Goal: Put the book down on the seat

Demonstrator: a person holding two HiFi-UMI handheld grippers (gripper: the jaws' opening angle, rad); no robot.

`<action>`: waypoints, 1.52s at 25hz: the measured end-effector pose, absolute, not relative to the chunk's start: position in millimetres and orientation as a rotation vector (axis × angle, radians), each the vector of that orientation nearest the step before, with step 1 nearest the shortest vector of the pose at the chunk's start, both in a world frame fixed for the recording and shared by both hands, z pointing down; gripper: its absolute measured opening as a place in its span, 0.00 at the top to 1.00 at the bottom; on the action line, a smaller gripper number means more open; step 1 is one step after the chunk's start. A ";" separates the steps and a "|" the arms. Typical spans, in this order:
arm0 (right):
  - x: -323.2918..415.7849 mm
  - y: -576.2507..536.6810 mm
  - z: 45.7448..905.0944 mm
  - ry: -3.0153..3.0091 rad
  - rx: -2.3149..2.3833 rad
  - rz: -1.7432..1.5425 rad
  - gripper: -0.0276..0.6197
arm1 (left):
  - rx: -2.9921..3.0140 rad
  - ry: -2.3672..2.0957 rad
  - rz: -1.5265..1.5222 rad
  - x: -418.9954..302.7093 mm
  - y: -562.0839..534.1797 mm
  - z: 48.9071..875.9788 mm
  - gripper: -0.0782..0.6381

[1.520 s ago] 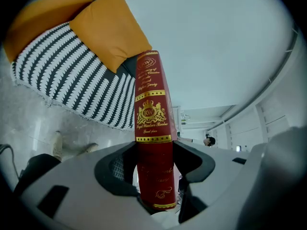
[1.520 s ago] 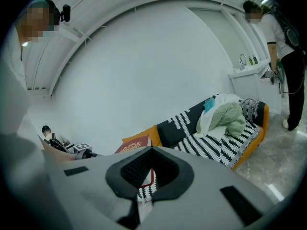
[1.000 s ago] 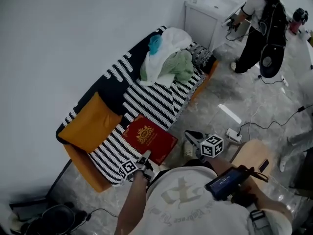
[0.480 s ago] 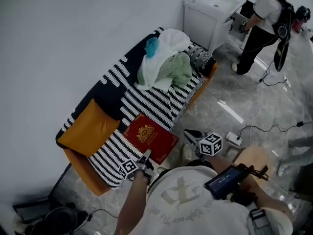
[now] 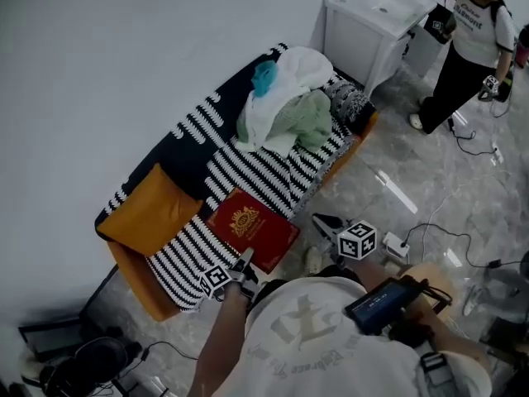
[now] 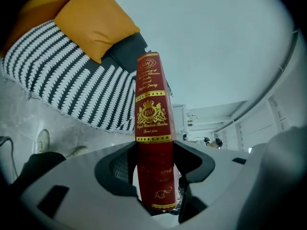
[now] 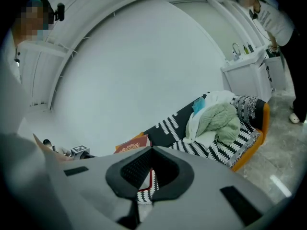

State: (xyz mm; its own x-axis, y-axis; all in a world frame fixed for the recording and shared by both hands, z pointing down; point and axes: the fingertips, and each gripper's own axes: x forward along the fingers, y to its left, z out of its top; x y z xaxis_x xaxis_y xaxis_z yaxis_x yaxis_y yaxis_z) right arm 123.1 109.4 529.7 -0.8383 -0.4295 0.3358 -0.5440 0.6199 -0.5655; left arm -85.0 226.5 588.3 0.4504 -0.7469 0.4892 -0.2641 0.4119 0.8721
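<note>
A red book with gold print [image 5: 252, 228] lies flat over the front part of the black-and-white striped seat [image 5: 273, 172]; whether it rests on the cover I cannot tell. My left gripper [image 5: 245, 263] is shut on the book's near corner. In the left gripper view the book's spine [image 6: 152, 128] stands clamped between both jaws of the left gripper [image 6: 154, 176], with the striped seat [image 6: 72, 80] behind it. My right gripper [image 5: 324, 224] hangs over the floor right of the book, shut and empty. In the right gripper view the right gripper [image 7: 151, 150] has its jaws together, with the book [image 7: 129, 145] beyond.
An orange cushion [image 5: 149, 209] sits at the seat's left end and a pile of white and green clothes [image 5: 289, 106] at its right. A white sink cabinet [image 5: 372, 31] and a standing person [image 5: 467, 52] are beyond. Cables and a power strip [image 5: 395, 245] lie on the floor.
The person at the back has walked right, away from the sink cabinet. The book and both grippers keep about the same place over the seat's front.
</note>
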 end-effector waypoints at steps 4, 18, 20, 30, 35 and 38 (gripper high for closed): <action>129.6 84.6 532.0 -2.663 0.750 1.028 0.94 | 1.106 -1.143 -0.411 -74.9 204.3 590.3 0.55; 139.0 62.0 534.3 -2.669 0.754 1.044 0.94 | 1.121 -1.154 -0.424 -64.3 180.3 579.4 0.55; 137.8 60.9 536.4 -2.658 0.761 1.059 0.94 | 1.108 -1.154 -0.426 -67.5 179.5 582.9 0.55; 133.9 31.6 549.5 -2.594 0.810 1.058 0.94 | 1.076 -1.133 -0.407 -90.0 135.6 611.3 0.55; 127.3 -0.7 543.6 -2.576 0.867 1.047 0.94 | 1.085 -1.116 -0.390 -107.7 102.7 613.7 0.55; 119.2 -15.5 541.3 -2.570 0.895 1.041 0.94 | 1.084 -1.113 -0.384 -120.7 84.8 618.3 0.55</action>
State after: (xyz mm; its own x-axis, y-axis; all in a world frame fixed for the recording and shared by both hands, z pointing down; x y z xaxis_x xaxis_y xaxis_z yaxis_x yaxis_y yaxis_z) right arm 119.2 -15.5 541.3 -0.7876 -0.4543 0.4162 -0.6159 0.5613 -0.5528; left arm -120.7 84.8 618.3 0.4426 -0.7250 0.5277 -0.2453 0.4682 0.8489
